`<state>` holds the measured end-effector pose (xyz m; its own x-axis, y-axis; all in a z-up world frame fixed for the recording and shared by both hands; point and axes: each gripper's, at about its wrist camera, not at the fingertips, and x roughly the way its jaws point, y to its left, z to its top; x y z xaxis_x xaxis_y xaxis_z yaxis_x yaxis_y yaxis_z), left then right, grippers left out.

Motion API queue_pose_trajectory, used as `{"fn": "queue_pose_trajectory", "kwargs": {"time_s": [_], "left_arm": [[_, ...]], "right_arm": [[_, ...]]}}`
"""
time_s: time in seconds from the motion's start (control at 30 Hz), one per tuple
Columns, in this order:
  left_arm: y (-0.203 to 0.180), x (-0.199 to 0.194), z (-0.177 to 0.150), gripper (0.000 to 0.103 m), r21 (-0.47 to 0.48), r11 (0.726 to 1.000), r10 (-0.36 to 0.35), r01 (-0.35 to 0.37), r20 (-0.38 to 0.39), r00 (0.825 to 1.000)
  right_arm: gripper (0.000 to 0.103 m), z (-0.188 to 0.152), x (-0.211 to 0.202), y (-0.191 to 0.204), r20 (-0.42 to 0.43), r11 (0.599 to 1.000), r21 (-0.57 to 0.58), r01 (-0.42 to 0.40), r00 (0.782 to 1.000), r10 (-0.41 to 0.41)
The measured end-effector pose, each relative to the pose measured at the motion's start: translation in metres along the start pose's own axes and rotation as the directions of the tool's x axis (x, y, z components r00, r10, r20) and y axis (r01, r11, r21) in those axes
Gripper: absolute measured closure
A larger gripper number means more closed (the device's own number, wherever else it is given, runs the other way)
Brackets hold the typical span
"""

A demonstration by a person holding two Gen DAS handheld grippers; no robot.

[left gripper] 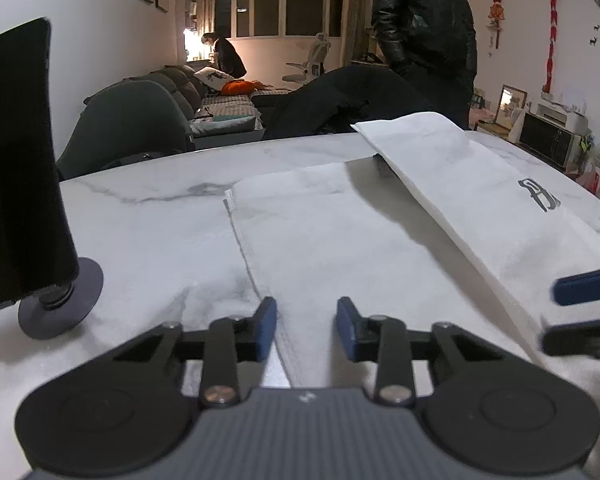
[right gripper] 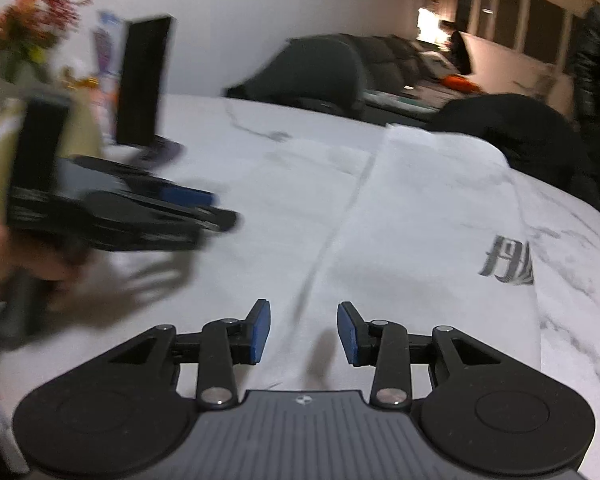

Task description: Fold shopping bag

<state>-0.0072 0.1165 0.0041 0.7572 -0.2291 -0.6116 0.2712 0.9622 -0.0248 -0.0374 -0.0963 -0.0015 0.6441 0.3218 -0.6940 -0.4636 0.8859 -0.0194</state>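
Right now my left claw [left gripper: 307, 330] sits low over the near edge of the shopping bag [left gripper: 320, 232], pads spread wide and gripping nothing. My right claw [right gripper: 304, 332] is the same: wide, empty, hovering above the white fabric. The bag lies flat on the marble counter [left gripper: 148, 240], with its right-hand panel [left gripper: 460, 176] already turned over on itself, a dark printed mark [left gripper: 538, 200] facing up.

I judge this bag to be light, thin non-woven cloth: limp, no stiffness to speak of, probably a bit slick against the polished stone. It should crease readily but slide if I drag it. I'd pinch at a hemmed edge or a corner, where the stitched seam [left gripper: 256, 276] gives the pads something thicker to bite, rather than mid-panel where the layers may separate.

Further off, a black stand [left gripper: 16, 168] on a round base rests at the counter's left. Beyond it are chairs, a sofa, and a person in a dark jacket [left gripper: 424, 36].
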Motion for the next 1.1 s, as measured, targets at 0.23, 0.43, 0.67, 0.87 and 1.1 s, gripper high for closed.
{"fn": "queue_pose_trajectory", "kwargs": {"time_s": [0.23, 0.43, 0.67, 0.87, 1.1], "left_arm": [[0.006, -0.002, -0.001, 0.079, -0.031, 0.999, -0.017, 0.017, 0.003, 1.0], [0.011, -0.004, -0.002, 0.079, -0.064, 0.997, -0.042, 0.042, 0.008, 0.999], [0.019, -0.006, -0.003, 0.079, -0.122, 0.989, -0.082, 0.083, 0.017, 0.997], [0.029, -0.004, -0.003, 0.079, -0.18, 0.976, -0.12, 0.123, 0.028, 0.992], [0.043, 0.0, -0.005, 0.079, -0.273, 0.945, -0.169, 0.177, 0.052, 0.984]], "right_arm": [[0.1, -0.008, 0.007, -0.003, 0.042, 1.0, 0.012, -0.015, 0.999, 0.014], [0.1, 0.0, -0.014, -0.013, 0.121, 0.986, 0.108, -0.128, 0.986, 0.115], [0.1, 0.023, -0.025, -0.005, 0.203, 0.937, 0.18, -0.3, 0.943, 0.263], [0.1, 0.03, -0.019, 0.004, 0.241, 0.893, 0.226, -0.389, 0.911, 0.336], [0.1, 0.022, -0.003, 0.004, 0.264, 0.824, 0.314, -0.472, 0.877, 0.402]]}}
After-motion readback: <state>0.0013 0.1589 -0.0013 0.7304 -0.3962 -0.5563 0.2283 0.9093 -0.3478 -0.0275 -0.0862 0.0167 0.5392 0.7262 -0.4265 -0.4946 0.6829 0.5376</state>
